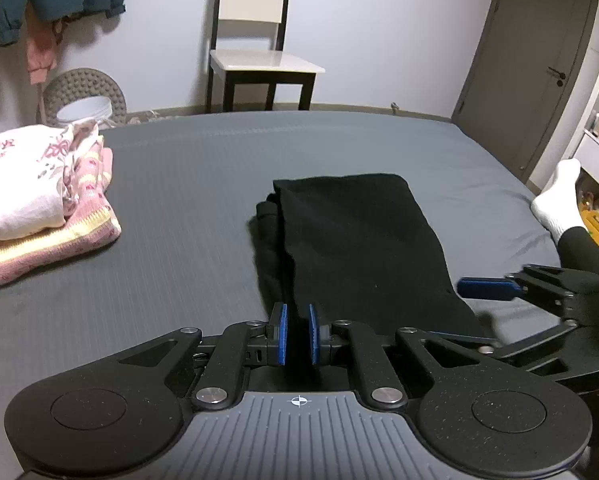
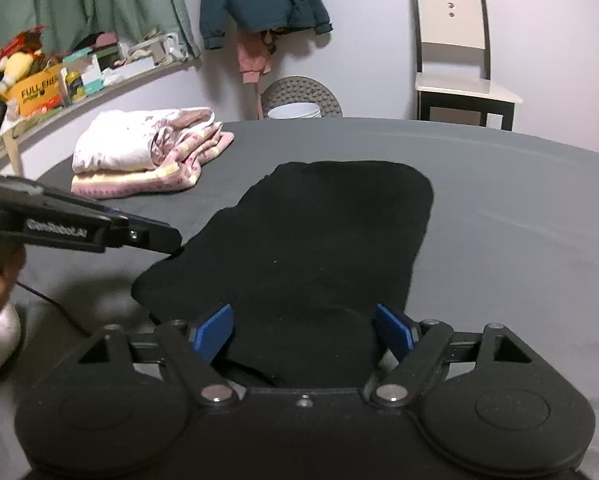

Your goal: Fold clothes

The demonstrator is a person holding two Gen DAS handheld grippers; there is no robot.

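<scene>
A black garment (image 1: 359,240) lies folded into a long strip on the grey bed sheet (image 1: 179,200). My left gripper (image 1: 298,334) is at the garment's near left corner, its blue pads close together with black cloth pinched between them. In the right wrist view the left gripper (image 2: 171,240) touches that same corner of the black garment (image 2: 319,240). My right gripper (image 2: 305,332) is open wide, with its blue pads (image 2: 215,332) on either side of the garment's near end. The left wrist view shows the right gripper (image 1: 451,312) at the garment's right edge.
A stack of folded pink and white clothes (image 1: 31,200) sits at the bed's far left. A foot in a white sock (image 1: 555,200) rests at the right edge. Beyond the bed stand a chair (image 1: 255,60), a door (image 1: 539,60) and a cluttered shelf (image 2: 39,88).
</scene>
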